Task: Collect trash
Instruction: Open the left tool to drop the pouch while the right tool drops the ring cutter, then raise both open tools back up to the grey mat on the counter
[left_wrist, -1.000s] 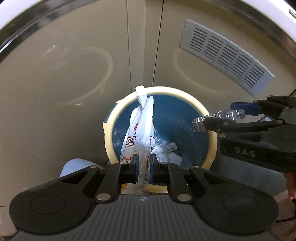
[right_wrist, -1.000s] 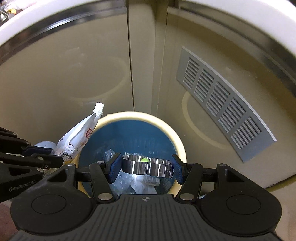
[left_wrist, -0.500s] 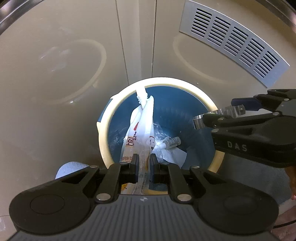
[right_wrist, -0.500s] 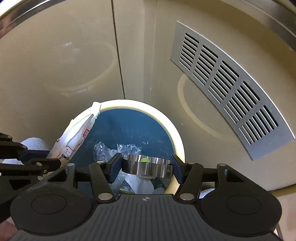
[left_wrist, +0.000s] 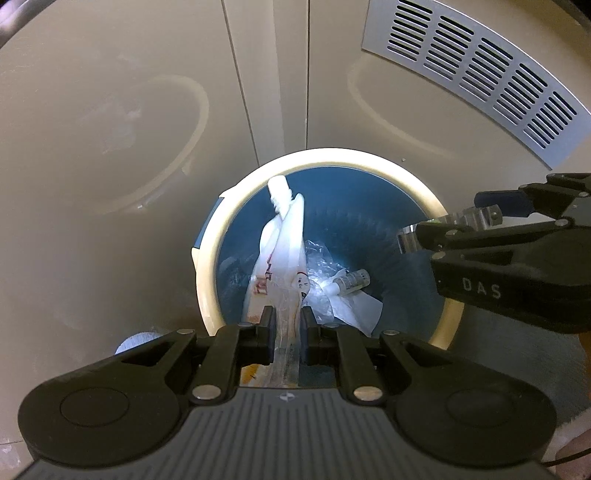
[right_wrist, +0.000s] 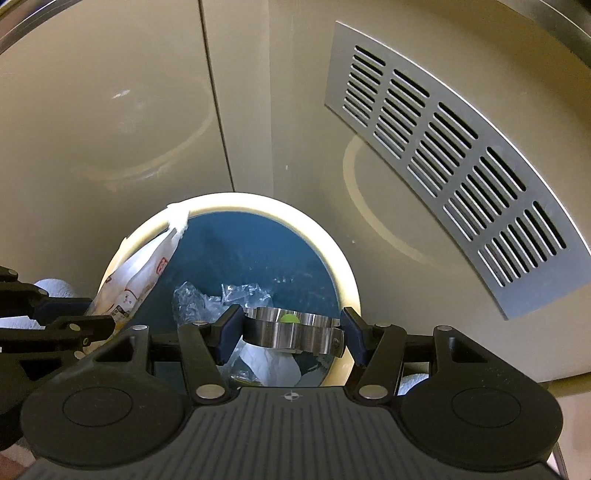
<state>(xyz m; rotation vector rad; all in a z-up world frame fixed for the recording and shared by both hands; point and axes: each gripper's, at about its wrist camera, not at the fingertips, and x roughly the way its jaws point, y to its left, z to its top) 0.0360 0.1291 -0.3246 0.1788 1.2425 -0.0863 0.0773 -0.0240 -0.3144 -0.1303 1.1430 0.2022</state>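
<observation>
A round blue trash bin with a cream rim (left_wrist: 207, 258) (right_wrist: 343, 266) stands below both grippers, with clear plastic wrap, white paper and a small bottle (left_wrist: 351, 282) inside. My left gripper (left_wrist: 286, 325) is shut on a white spouted pouch (left_wrist: 282, 236), which hangs over the bin's opening; the pouch also shows in the right wrist view (right_wrist: 147, 269). My right gripper (right_wrist: 291, 330) is shut on a shiny metal tin (right_wrist: 291, 332) with something green in it, held above the bin's right side. The right gripper also shows in the left wrist view (left_wrist: 450, 229).
Beige cabinet doors (left_wrist: 110, 110) stand behind the bin, with a grey slotted vent panel (right_wrist: 454, 162) at the right. A white paper roll (left_wrist: 140, 338) lies on the floor left of the bin.
Both grippers have moved forward and down toward the bin, so the bin sits larger and more central. The pouch's spout now hangs inside the rim. Both grips are unchanged.
</observation>
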